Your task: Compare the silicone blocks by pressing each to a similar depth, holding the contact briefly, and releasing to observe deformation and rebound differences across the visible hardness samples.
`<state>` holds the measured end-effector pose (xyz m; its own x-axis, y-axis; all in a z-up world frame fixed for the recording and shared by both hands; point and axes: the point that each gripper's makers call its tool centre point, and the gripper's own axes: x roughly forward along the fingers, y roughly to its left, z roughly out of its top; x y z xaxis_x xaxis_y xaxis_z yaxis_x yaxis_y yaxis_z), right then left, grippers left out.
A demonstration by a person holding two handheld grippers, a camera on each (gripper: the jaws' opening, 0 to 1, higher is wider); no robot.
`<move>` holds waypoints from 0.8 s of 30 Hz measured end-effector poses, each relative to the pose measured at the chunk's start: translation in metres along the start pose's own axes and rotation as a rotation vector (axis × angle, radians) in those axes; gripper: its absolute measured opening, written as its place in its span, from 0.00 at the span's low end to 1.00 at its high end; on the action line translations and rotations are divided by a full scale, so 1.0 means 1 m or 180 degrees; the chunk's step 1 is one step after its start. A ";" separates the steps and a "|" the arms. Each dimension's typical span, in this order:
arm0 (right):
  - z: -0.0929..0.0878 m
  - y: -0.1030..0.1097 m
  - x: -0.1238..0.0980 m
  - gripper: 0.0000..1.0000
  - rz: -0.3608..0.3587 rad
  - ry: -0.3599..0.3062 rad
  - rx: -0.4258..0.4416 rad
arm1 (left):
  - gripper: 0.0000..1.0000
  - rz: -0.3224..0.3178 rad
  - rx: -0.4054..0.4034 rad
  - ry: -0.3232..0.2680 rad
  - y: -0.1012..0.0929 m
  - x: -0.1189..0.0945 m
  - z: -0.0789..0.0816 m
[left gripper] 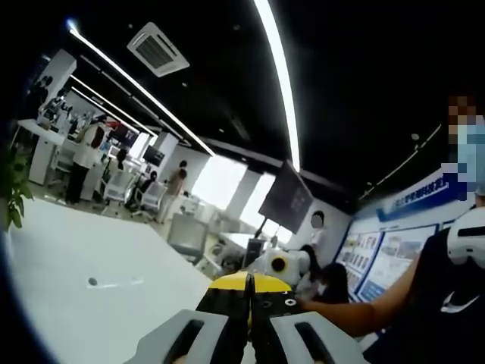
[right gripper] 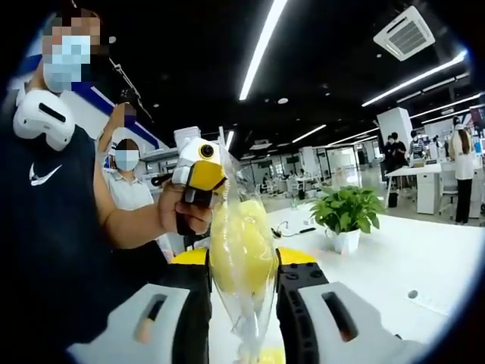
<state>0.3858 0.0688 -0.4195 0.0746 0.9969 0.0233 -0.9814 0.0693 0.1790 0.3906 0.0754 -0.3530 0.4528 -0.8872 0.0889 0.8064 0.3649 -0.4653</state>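
**A:** So what's the right gripper [right gripper: 242, 303] got? In the right gripper view its jaws look clamped on a clear plastic bag with something soft and yellow inside [right gripper: 241, 254], standing upright between them.

**B:** Yep. Just behind the bag is the other gripper, held in the person's hand [right gripper: 186, 216]. A potted green plant [right gripper: 347, 214] sits ahead to the right on the white table [right gripper: 424, 265].

**A:** And the left gripper [left gripper: 250, 322]?

**B:** In the left gripper view the jaws are pressed together, nothing between them, and the same table lies off to their left.
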 end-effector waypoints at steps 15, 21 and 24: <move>-0.001 0.002 -0.001 0.14 0.0014 0.0132 0.0036 | 0.00 -0.0030 -0.0006 0.0011 0.000 0.000 -0.001; -0.003 0.002 -0.002 0.10 0.0012 0.0191 0.0067 | 0.00 -0.0031 -0.0004 0.0023 0.000 0.000 -0.003; -0.002 0.002 -0.002 0.08 -0.0009 0.0211 0.0068 | 0.00 -0.0039 -0.0007 0.0019 -0.001 -0.001 -0.003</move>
<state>0.3833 0.0672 -0.4215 0.0648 0.9970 -0.0421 -0.9772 0.0719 0.1999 0.3882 0.0748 -0.3555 0.4405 -0.8933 0.0894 0.8111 0.3533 -0.4661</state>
